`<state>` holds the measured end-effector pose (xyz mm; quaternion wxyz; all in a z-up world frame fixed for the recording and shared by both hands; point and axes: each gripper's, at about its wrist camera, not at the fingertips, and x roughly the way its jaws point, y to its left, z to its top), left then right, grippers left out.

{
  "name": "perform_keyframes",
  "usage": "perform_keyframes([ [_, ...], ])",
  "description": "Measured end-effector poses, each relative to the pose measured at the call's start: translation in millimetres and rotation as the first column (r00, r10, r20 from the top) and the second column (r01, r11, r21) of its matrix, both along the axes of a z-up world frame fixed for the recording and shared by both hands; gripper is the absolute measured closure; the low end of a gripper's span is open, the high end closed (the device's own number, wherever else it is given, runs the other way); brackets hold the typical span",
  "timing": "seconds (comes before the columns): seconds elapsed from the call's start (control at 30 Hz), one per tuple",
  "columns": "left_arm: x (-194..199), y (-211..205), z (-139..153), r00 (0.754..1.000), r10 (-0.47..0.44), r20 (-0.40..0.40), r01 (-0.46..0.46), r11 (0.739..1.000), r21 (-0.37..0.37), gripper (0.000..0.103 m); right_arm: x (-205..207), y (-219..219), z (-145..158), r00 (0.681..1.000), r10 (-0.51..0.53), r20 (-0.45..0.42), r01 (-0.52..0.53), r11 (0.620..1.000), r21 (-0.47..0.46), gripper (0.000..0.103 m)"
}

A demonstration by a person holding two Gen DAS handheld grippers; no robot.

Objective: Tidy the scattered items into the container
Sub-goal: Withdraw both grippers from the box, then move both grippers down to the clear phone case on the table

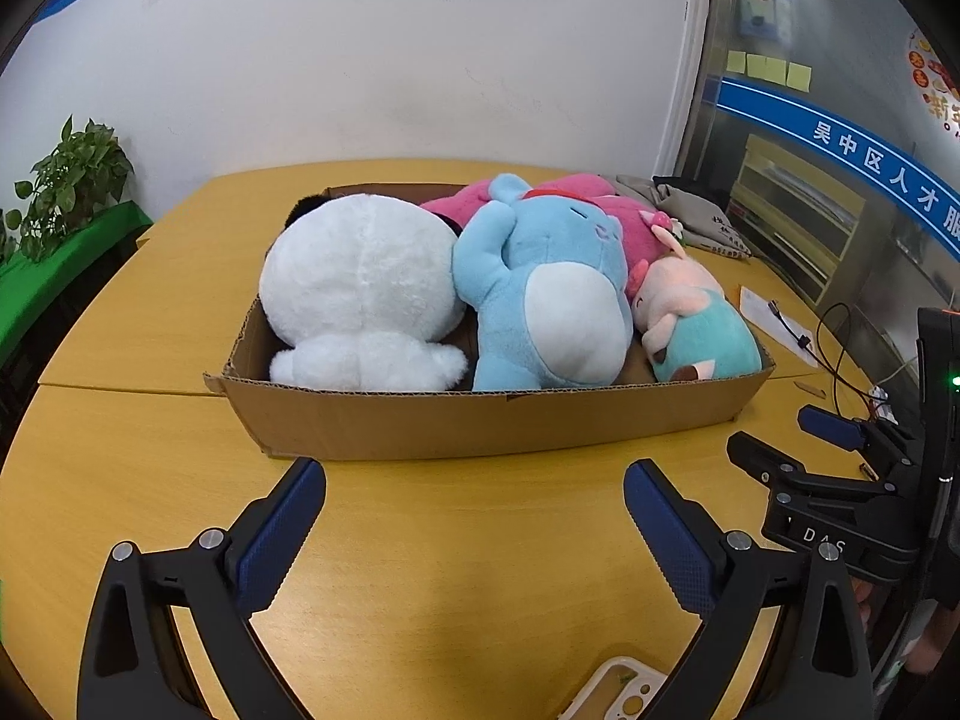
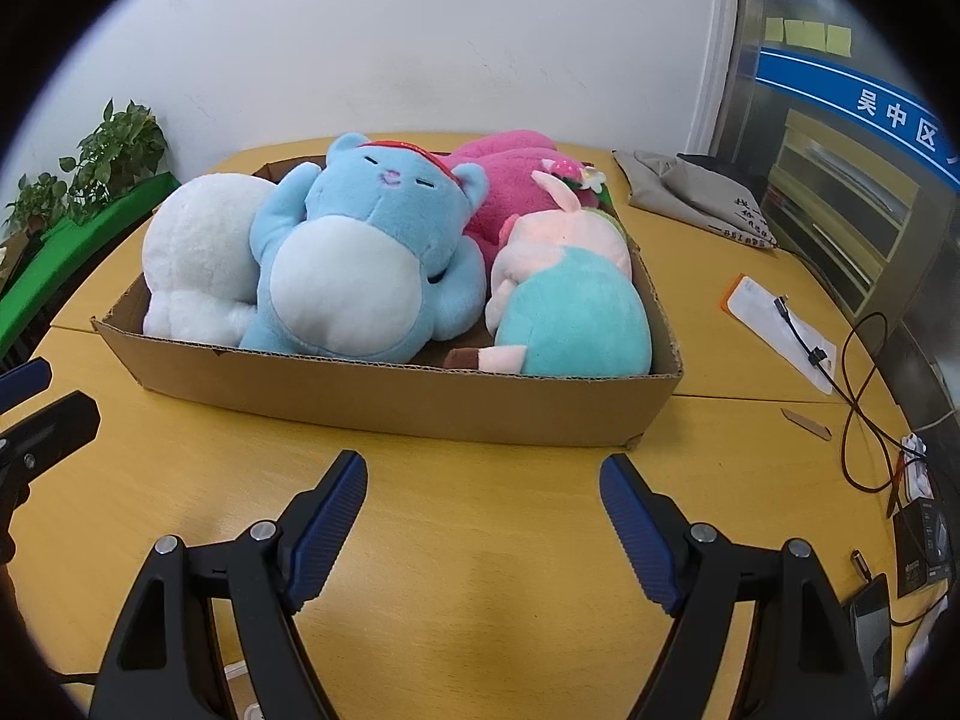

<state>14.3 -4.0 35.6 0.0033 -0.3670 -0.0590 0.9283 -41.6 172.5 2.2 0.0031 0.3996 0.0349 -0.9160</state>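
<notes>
Four plush toys fill the cardboard box [image 1: 492, 420] mid-frame on the yellow table [image 1: 450, 540]: white plush [image 1: 360, 282] at left, blue bear [image 1: 540, 282] in the centre, pink plush [image 1: 606, 210] behind, teal-and-pink pig [image 1: 696, 330] at right. Left gripper [image 1: 474, 516] at bottom centre, jaws wide apart, nothing between. Right gripper [image 2: 483, 510] likewise spread and empty, near the box's front wall.

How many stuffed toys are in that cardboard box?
4: a white plush toy at the left end, a blue bear in the middle, a pink plush behind it, a teal-and-pink one at the right end. Smaller ones may be hidden underneath.
</notes>
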Motion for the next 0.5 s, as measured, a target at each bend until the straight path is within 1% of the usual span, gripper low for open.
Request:
perform_keyframes([
  [0.33, -1.3, 4.2, -3.1, 1.000, -0.014, 0.011, 0.014, 1.000, -0.002, 0.002, 0.8, -0.5, -1.6, 1.000, 0.008, 0.003, -0.008, 1.000, 0.005, 0.023],
  [0.5, 6.1, 0.6, -2.6, 1.000, -0.019, 0.011, 0.019, 1.000, -0.006, 0.002, 2.8, -0.2, -2.3, 1.000, 0.015, 0.005, -0.015, 1.000, 0.007, 0.023],
])
